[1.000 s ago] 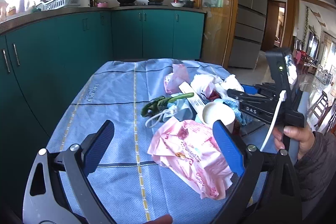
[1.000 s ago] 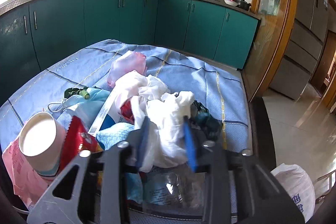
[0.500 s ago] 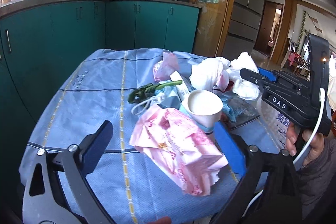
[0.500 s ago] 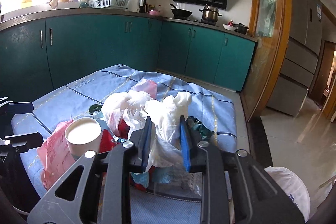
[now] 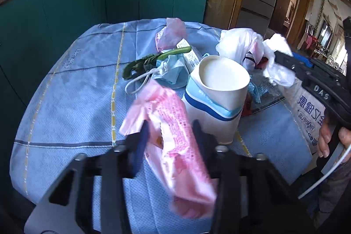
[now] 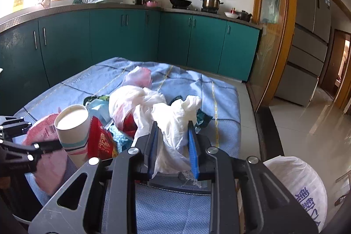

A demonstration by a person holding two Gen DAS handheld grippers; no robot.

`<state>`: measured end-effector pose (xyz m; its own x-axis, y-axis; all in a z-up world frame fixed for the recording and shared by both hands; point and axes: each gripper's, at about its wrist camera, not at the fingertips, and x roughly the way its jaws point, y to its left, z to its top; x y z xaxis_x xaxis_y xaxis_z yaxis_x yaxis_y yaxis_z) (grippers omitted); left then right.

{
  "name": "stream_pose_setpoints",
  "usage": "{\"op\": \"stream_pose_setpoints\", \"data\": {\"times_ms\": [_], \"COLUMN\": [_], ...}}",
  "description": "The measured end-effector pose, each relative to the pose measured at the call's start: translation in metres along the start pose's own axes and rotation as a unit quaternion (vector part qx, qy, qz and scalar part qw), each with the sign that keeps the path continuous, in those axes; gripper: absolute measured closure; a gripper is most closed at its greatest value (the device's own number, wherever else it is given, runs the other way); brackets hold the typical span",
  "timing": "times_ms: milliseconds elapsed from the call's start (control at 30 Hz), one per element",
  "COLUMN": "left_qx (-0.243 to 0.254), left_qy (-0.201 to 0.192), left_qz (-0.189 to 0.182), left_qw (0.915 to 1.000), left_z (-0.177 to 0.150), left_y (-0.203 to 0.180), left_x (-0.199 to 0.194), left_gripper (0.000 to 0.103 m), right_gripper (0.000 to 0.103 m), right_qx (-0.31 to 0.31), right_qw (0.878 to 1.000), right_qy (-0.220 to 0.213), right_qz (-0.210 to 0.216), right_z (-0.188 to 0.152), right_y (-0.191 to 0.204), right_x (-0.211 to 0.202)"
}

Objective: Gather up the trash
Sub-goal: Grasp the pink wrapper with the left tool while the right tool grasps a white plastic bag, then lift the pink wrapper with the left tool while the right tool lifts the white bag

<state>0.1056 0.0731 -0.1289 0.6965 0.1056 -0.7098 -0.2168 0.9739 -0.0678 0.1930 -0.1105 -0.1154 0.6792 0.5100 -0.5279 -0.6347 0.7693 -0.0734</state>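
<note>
A pile of trash lies on the blue tablecloth (image 5: pixel 72 89). My left gripper (image 5: pixel 170 131) is shut on a pink plastic wrapper (image 5: pixel 175 131), which also shows in the right wrist view (image 6: pixel 41 131). A white paper cup (image 5: pixel 216 98) stands right beside it, seen also in the right wrist view (image 6: pixel 73 128). My right gripper (image 6: pixel 173 135) is shut on a white plastic bag (image 6: pixel 175 122) and holds its top lifted; the bag shows in the left wrist view (image 5: pixel 248 47) too.
A green vegetable stalk (image 5: pixel 153 58), a blue face mask (image 5: pixel 171 69), a red snack packet (image 6: pixel 101 139) and a pink bag (image 6: pixel 140 76) lie in the pile. A white printed sack (image 6: pixel 300 185) hangs off the table's right edge. Teal cabinets (image 6: pixel 122 36) stand behind.
My left gripper has closed from wide open onto the pink wrapper. My right gripper, still holding the white bag, has lifted it up and back.
</note>
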Motion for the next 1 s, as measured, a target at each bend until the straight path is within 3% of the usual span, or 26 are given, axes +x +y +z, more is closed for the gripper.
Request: {"op": "stream_pose_setpoints", "data": {"times_ms": [33, 133, 233, 333, 567, 667, 733, 833, 900, 933, 1000], "left_qx": [0.0, -0.002, -0.006, -0.005, -0.007, -0.006, -0.003, -0.001, 0.002, 0.004, 0.006], "left_qy": [-0.001, -0.001, -0.003, -0.001, 0.003, 0.0, 0.004, 0.004, 0.004, 0.004, 0.006], "left_qz": [-0.004, -0.005, -0.006, 0.0, 0.004, 0.007, 0.009, 0.012, 0.013, 0.017, 0.019], "left_qw": [1.0, 1.0, 1.0, 1.0, 1.0, 1.0, 0.9999, 0.9999, 0.9999, 0.9998, 0.9998], "left_z": [0.001, 0.002, 0.002, 0.002, 0.001, 0.001, 0.0, -0.001, -0.001, -0.001, -0.001], "left_y": [0.002, 0.006, 0.009, 0.01, 0.011, 0.011, 0.01, 0.009, 0.008, 0.008, 0.01], "left_x": [-0.001, -0.001, -0.003, -0.002, 0.001, 0.001, 0.003, 0.004, 0.006, 0.006, 0.007], "left_gripper": [0.08, 0.081, 0.081, 0.08, 0.063, 0.058, 0.058, 0.058, 0.062, 0.072, 0.076], "right_gripper": [0.076, 0.072, 0.058, 0.055, 0.055, 0.042, 0.041, 0.042, 0.057, 0.074, 0.077], "right_qx": [0.0, -0.001, 0.002, 0.012, 0.026, 0.03, 0.041, 0.052, 0.054, 0.056, 0.054], "right_qw": [1.0, 1.0, 0.999, 0.999, 0.999, 0.999, 0.999, 0.997, 0.997, 0.997, 0.997], "right_qy": [0.006, 0.027, 0.038, 0.04, 0.03, 0.019, 0.032, 0.048, 0.05, 0.05, 0.042], "right_qz": [0.0, -0.005, -0.011, -0.01, -0.004, -0.007, -0.012, -0.005, 0.003, 0.02, 0.037], "right_z": [-0.001, -0.007, -0.008, -0.009, -0.011, -0.013, -0.017, -0.022, -0.021, -0.021, -0.018], "right_y": [0.001, 0.002, 0.001, -0.005, -0.015, -0.02, -0.025, -0.028, -0.028, -0.027, -0.024], "right_x": [0.003, 0.014, 0.018, 0.018, 0.004, -0.005, -0.001, 0.007, 0.009, 0.008, 0.004]}}
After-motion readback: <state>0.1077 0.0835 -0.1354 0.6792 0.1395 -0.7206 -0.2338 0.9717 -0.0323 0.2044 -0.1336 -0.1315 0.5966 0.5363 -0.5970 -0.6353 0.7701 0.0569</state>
